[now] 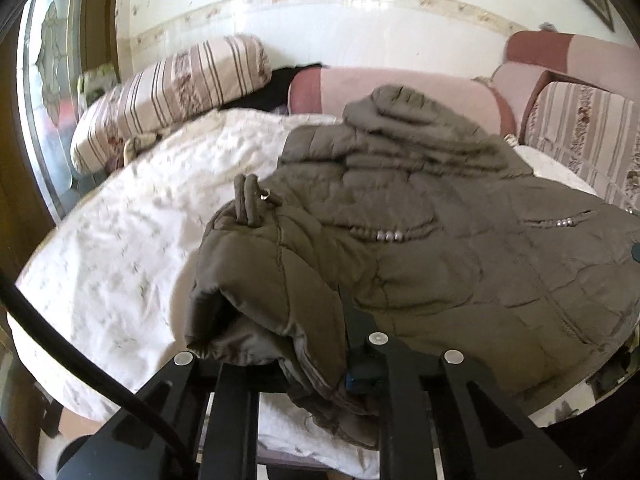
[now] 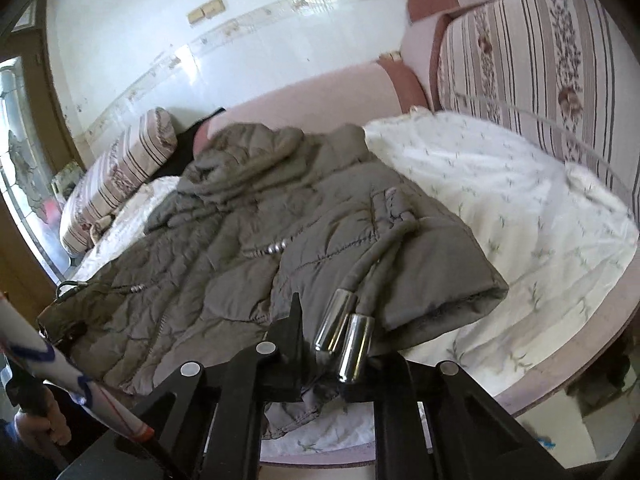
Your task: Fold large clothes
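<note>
Open sheet [image 1: 120, 248] left of jacket [image 1: 440, 240], passable. Open sheet right of jacket too. Blocked at back by sofa backrest [image 2: 320, 100], striped pillow [image 1: 172, 96] far left, striped cushion [image 2: 540, 72] right. Jacket cords [image 2: 384, 248] draped near jaws.

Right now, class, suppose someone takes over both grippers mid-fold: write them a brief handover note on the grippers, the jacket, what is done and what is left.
Left gripper: shut on the near hem of the olive quilted jacket, at its left corner.
Right gripper: shut on the same hem further right, beside the two metal-tipped drawcords.
Jacket: spread on the white bedspread, hood at the far end by the pink headboard, sleeves already folded in.
Done: hem gripped at both corners.
Left: probably carry the hem toward the hood to fold it in half, then release and smooth.
</note>
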Tool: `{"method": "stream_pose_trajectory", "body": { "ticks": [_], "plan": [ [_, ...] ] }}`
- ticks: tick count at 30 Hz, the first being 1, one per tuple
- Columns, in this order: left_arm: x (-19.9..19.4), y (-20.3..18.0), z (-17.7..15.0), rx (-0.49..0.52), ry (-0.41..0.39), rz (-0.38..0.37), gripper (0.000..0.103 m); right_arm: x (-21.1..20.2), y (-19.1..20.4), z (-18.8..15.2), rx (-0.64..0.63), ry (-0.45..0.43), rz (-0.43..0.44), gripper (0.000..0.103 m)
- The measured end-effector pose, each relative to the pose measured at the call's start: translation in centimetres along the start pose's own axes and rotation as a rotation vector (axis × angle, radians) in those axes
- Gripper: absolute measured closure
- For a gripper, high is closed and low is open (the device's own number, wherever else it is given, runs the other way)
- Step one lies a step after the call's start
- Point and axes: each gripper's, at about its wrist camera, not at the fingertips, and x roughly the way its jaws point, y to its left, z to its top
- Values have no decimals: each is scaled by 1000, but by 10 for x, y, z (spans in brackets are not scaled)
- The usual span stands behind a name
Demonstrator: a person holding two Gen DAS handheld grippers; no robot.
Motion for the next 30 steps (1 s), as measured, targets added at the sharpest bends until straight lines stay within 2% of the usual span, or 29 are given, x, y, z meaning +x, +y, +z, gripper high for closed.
{"method": "stream_pose_trajectory", "body": {
  "ticks": [6,11,18,30],
  "plan": [
    [-38,8,13,-4,-62,-46,87,-39,4,6,-22,-32,48,92],
    [-53,9,21,11,-99,-56,87,-62,0,13,-28,-54,69,92],
    [-48,4,15,38,-86,-32,87,-63,12,11,-72,-53,24,92],
    [-47,1,9,48,-71,-19,87,-63,19,8,-111,-46,-4,92]
  ]
}}
